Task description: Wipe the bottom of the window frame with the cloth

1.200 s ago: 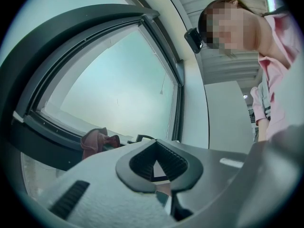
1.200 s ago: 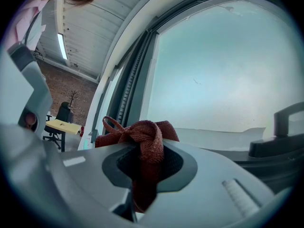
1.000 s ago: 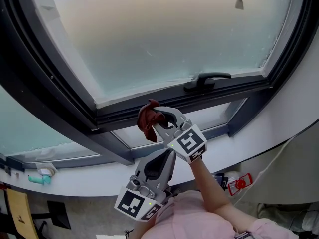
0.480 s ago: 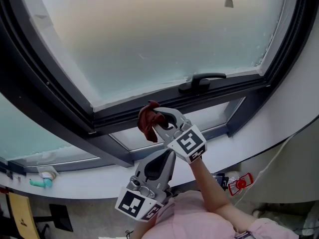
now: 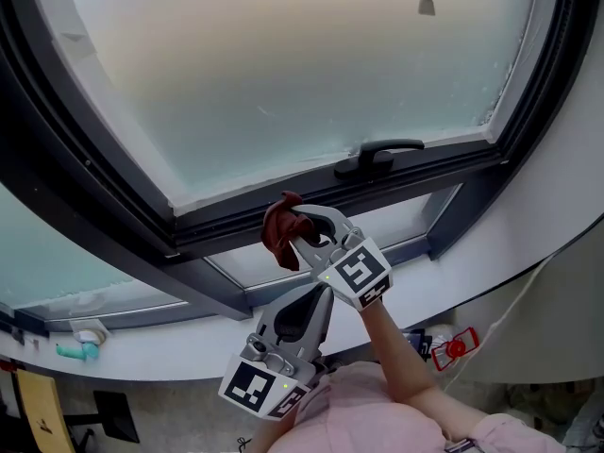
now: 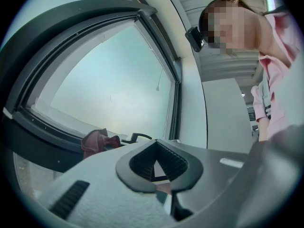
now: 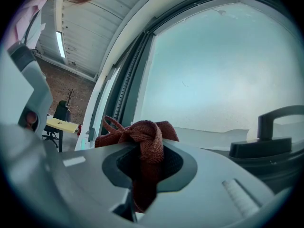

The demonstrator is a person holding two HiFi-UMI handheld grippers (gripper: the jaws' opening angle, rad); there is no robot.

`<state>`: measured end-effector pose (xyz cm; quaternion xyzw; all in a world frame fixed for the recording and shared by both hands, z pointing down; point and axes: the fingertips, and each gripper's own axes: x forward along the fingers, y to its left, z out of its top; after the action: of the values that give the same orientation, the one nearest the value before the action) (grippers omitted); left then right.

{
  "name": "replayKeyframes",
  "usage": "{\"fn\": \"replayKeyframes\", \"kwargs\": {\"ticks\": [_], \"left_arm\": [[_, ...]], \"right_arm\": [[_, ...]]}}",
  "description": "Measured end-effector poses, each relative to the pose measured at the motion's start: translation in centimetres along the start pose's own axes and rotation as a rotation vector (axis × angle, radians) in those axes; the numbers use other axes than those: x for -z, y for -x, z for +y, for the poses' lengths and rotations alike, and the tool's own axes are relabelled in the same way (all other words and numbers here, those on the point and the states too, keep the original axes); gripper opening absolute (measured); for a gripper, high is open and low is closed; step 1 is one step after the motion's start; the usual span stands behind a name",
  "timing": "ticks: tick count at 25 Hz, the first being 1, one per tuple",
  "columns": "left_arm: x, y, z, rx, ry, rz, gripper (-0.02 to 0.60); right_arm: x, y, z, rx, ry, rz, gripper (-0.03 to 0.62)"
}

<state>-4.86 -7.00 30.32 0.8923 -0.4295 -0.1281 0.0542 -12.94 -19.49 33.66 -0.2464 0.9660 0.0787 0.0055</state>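
Cloth, bunched, clamped in right hand-held gripper (jaws tight)

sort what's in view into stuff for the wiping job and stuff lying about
Job: dark red woven cloth, clamped in the right claw; bottom rail of the dark grey window frame.
Lying about: black window handle; small teal object; red-and-white object; left claw, shut, empty.

Office-like workroom: office chair at yellow desk, ceiling strip light, large dark-framed window.
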Motion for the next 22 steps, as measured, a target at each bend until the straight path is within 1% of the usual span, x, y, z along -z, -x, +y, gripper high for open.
{"fn": "replayKeyframes", "kwargs": {"ticks": [22], "left_arm": [[0.2, -1.2, -0.6, 0.06, 0.01, 0.016, 0.003]], "right_arm": [[0.2, 1.1, -1.6, 0.039, -0.012, 0.011, 0.061]]}}
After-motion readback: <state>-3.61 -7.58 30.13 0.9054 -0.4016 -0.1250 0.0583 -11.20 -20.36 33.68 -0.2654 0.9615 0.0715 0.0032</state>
